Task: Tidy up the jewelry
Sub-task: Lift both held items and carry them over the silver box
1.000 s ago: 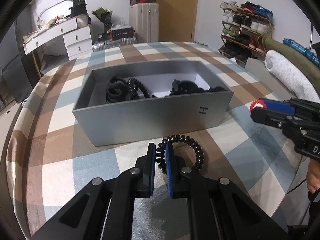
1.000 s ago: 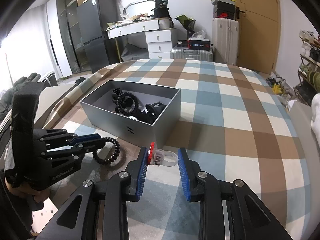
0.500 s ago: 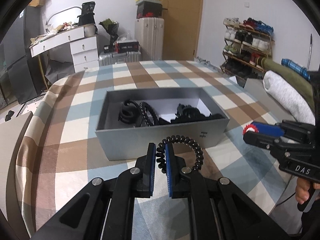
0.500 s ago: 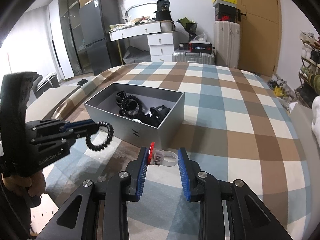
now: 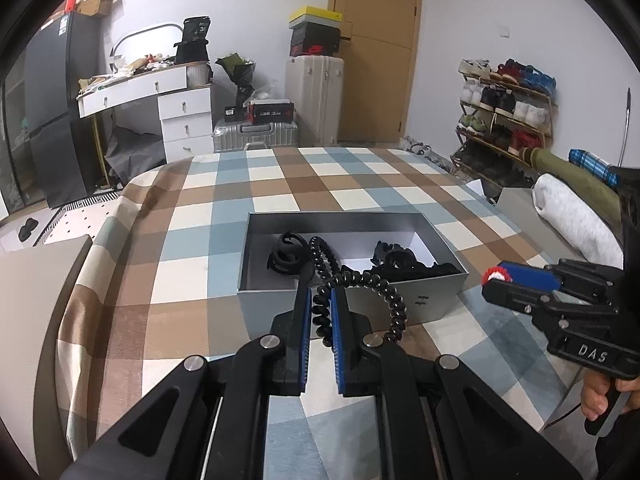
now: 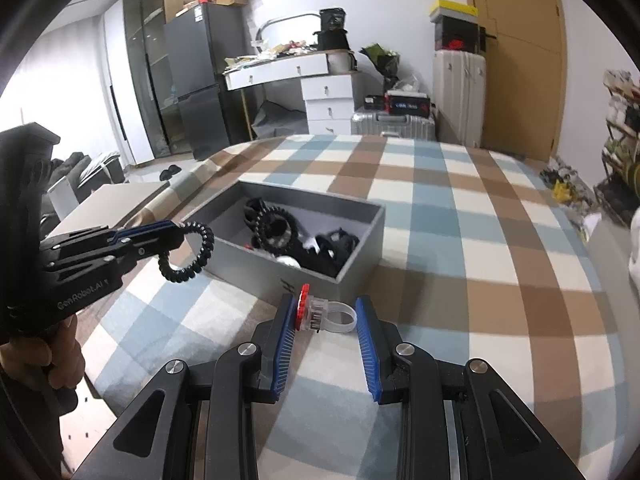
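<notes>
**Two pieces in the air, box is right there**

So the step in hand looks like the carry-and-drop: both pieces are picked up and the grey box (image 5: pixel 348 308) is the obvious home for them, since there's already a pile of black hair ties and clips sitting inside it.

Left gripper (image 5: pixel 320 312) has its fingers clenched tight on a black coil bracelet (image 5: pixel 376 284). Most of the loop hangs free off to the side. From the right wrist view it hangs in the air just beside the box's near-left corner, clear of the checked cloth on the table (image 6: pixel 500 240), not over the opening yet.

Right gripper (image 6: pixel 325 320) is grasping a clear ring with a red flower top (image 6: pixel 320 314), flower against one finger and band against the other. It sits just in front of the box's near wall, low, close to the cloth.

My guess for the next move: the left one needs to come across over the box's rim until the dangling loop is above the open interior, then let go. The loop is floppy, so it could snag the wall if it comes in too low. The ring has the same short trip over the near wall.
</notes>
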Demonstrator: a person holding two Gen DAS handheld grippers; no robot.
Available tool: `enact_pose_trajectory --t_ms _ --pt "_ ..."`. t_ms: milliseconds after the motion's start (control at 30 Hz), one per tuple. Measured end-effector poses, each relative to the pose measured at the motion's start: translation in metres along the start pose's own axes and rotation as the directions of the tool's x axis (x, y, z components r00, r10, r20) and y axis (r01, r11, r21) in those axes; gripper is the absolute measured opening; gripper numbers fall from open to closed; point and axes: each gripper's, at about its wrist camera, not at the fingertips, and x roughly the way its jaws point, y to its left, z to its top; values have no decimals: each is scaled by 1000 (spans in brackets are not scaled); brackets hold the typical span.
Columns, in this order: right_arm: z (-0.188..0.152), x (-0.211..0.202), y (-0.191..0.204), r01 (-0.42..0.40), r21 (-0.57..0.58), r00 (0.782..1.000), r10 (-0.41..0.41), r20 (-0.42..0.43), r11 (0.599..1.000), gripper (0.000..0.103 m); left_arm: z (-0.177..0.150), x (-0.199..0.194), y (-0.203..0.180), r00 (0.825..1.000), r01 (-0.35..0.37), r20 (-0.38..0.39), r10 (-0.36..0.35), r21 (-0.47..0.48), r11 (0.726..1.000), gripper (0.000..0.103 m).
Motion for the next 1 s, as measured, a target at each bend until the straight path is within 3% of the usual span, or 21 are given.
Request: enact_pose_trajectory --t_ms 700,800,1000 --pt "40 11 -4 -37 42 998 35 49 998 29 14 -11 23 998 -5 66 9 -64 998 5" --pt "38 11 -8 -35 47 998 33 46 998 29 8 -10 30 999 16 31 -14 -64 998 5" --pt "30 17 -11 -53 67 998 50 34 996 29 -19 20 38 992 -38 -123 30 -60 998 5"
